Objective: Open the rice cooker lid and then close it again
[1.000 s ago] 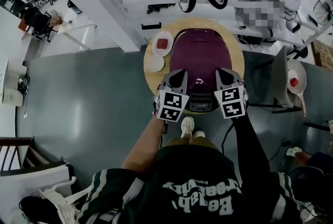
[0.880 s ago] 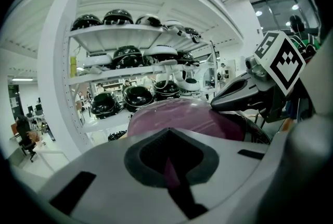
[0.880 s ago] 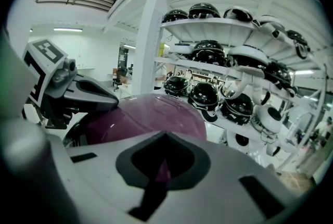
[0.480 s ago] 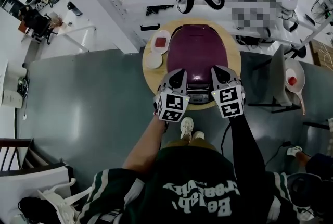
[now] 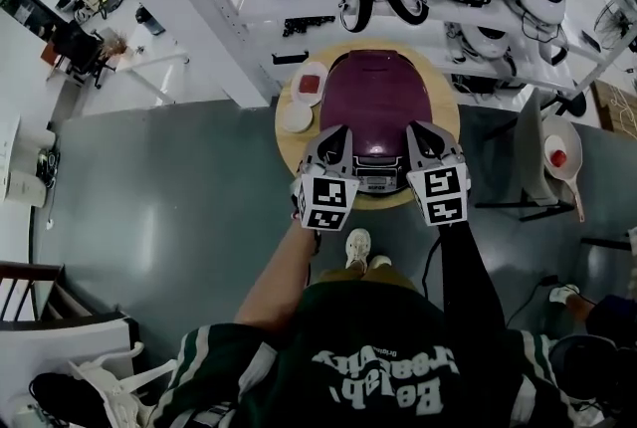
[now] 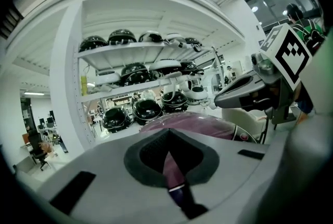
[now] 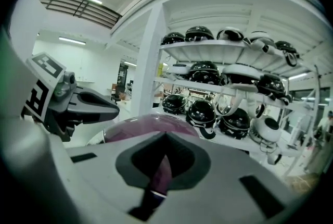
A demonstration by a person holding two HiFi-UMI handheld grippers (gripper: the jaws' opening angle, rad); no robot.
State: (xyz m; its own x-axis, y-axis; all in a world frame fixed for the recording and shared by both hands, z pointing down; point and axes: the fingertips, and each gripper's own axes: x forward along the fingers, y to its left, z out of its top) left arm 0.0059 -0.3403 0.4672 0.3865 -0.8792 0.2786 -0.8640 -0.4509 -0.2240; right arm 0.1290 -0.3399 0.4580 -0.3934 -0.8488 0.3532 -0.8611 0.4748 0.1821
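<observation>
While you are standing at the round worktop (image 5: 445, 122), you are holding both claws at the near front of the purple rice cooker (image 5: 376, 98). The left claw (image 5: 335, 139) and the right claw (image 5: 423, 135) are flanking its control panel (image 5: 379, 179). Each claw is showing its jaws pressed together, leaving only a thin slit and pinching nothing. Whether either tip is touching the shell, no view is settling. The cooker is sitting at the middle of the worktop with its lid (image 5: 378, 88) down.

That lid is looking like a stiff, glossy, hinged dome, probably released by a catch at the front centre. You are likely going to be pressing there rather than pinching the smooth curve, where a claw would be slipping. The body is looking heavy enough to stay put under a push.

From above, the head view is giving you two small dishes (image 5: 310, 81) just left of the cooker, one carrying something red. The gripper views are missing them. They are offering instead the dome side-on, the opposite claw alongside, and the shelves (image 7: 223, 48) beyond, loaded with rounded black and white appliances.
</observation>
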